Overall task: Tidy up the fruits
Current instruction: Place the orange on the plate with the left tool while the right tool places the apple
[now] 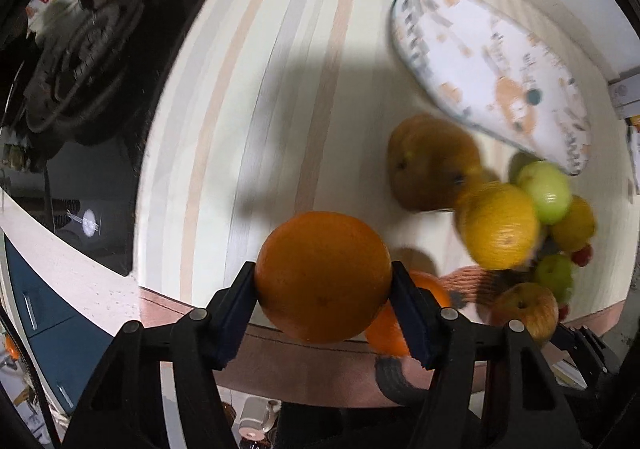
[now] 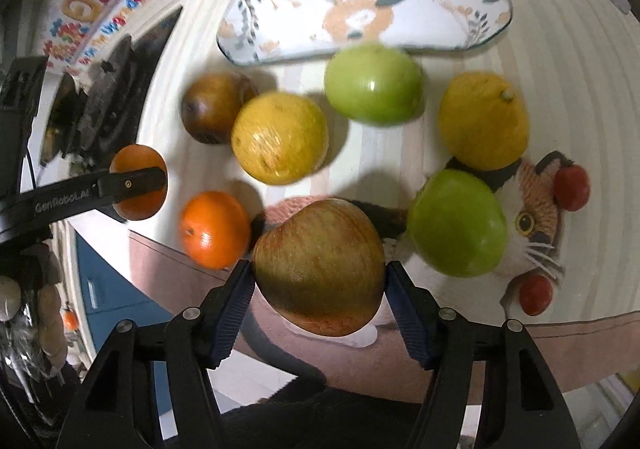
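My left gripper (image 1: 324, 281) is shut on an orange (image 1: 323, 276) and holds it above the striped table near its front edge; it also shows at the left of the right wrist view (image 2: 138, 181). My right gripper (image 2: 319, 281) is shut on a red-yellow apple (image 2: 318, 267), which also shows in the left wrist view (image 1: 526, 309). A patterned plate (image 2: 360, 5) lies empty at the back; it also shows in the left wrist view (image 1: 492, 69). On the table lie a second orange (image 2: 214, 229), a brown fruit (image 2: 212, 107), two yellow fruits (image 2: 280, 137) (image 2: 482, 121) and two green apples (image 2: 372, 83) (image 2: 458, 223).
A woven cat-shaped mat (image 2: 532, 217) lies under the right fruits, with two small red fruits (image 2: 572, 187) (image 2: 536, 295) on it. A black stove burner (image 1: 80, 61) sits left of the striped table (image 1: 280, 89). The table's front edge runs just under both grippers.
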Demonstrator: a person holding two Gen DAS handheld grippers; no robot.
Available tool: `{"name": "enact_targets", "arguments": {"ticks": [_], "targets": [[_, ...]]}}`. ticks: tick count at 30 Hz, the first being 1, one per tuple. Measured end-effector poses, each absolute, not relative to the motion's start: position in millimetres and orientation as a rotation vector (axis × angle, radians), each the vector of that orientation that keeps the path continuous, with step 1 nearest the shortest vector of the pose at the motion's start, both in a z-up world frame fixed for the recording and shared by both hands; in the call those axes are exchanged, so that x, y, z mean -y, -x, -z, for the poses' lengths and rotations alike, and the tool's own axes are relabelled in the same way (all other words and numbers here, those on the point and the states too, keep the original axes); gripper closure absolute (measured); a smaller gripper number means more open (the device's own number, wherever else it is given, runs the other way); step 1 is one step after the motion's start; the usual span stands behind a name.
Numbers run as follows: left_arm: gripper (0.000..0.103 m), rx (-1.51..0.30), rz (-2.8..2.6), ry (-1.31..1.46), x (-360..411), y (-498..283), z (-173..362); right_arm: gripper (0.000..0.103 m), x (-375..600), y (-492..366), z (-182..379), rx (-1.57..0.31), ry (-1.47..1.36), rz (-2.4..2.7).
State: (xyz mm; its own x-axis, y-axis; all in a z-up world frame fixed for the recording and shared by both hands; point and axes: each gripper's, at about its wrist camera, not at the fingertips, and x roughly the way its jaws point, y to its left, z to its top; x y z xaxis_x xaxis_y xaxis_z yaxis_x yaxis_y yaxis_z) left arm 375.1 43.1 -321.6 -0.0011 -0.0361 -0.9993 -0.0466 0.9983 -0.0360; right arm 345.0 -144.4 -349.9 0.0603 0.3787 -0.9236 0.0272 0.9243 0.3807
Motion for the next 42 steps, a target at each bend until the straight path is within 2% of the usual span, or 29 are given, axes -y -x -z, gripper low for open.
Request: {"name": "enact_targets", "arguments": {"ticks": [8,12,19,27,40,42], "targets": [[0.041,-1.453,0.118,0.106,-19.2,-403.1,237.5,0.034,188.1,-386.0,282.3,-1.348,-0.410,-0.256],[0.041,-1.435,0.164,0.129,-7.5,-449.8,228.8,0.034,208.7,-439.8,274.5,-1.298,-0.415,-0.185],[0.041,-1.527,0.144,0.204,26.9,-538.0,293.0,0.034,223.1,-523.4,309.2,-1.321,-0.372,-0.093],[0.041,-1.655,0.114,0.231,36.5,-584.3,351.4,0.034,226.4,-551.6,353.9,-1.385,-0.382,-0.041],[0.040,-1.701,0.100,0.168,44.8,-592.9,373.2,0.033,228.0,-555.5,376.5,-1.415,-0.422,-0.038],[0.040,-1.705,0.094,0.168,44.4,-593.5,374.2,0.029,229.5,-554.8,376.0,-1.424,-0.421,-0.029]]}}
